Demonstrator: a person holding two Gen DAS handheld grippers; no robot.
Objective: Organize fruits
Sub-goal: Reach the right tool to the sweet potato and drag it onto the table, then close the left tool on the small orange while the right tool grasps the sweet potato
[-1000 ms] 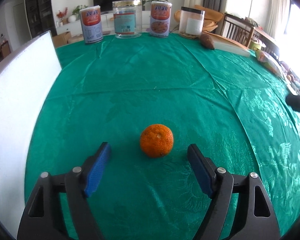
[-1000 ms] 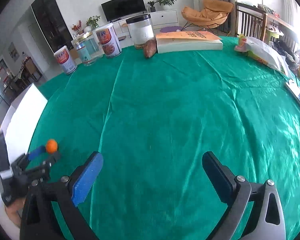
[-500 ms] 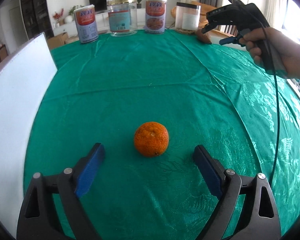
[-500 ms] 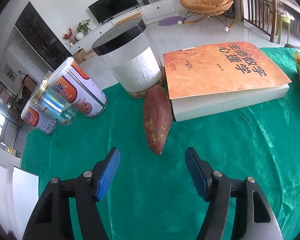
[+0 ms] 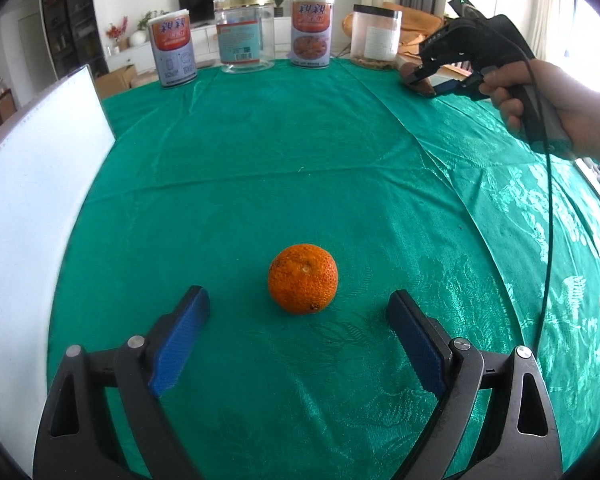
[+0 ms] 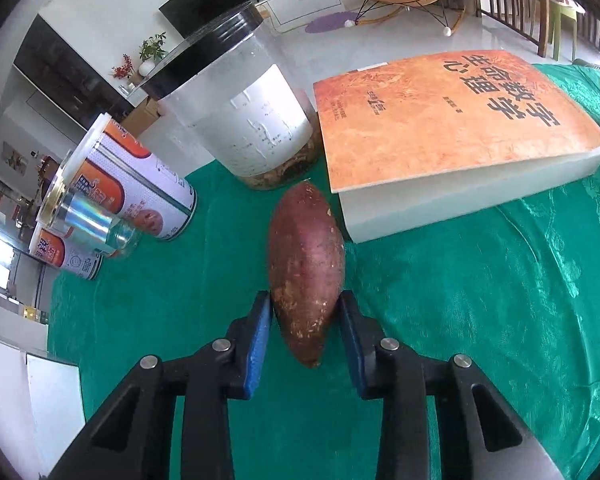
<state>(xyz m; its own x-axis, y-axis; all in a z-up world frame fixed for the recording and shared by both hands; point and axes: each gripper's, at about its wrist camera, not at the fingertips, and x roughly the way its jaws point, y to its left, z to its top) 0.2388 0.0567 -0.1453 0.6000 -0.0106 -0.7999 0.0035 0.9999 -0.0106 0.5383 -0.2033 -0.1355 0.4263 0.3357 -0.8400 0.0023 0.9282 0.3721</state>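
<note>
— Fingers first: what are yours doing?

— My right gripper (image 6: 304,332) has just been closing, and its blue pads now press both sides of the sweet potato (image 6: 306,264), beside the orange book (image 6: 452,128). My left gripper (image 5: 300,320) stands wide, the orange (image 5: 302,279) between its tips, untouched, on the green tablecloth (image 5: 260,160).

— Any writing?

— Chinese characters on the book cover and on two red-labelled cans (image 5: 311,31); too warped to read, I think.

— Pose? Containers?

— Both grippers tilt downward. The black-lidded jar (image 6: 240,112) holds something brownish at its bottom.
</note>
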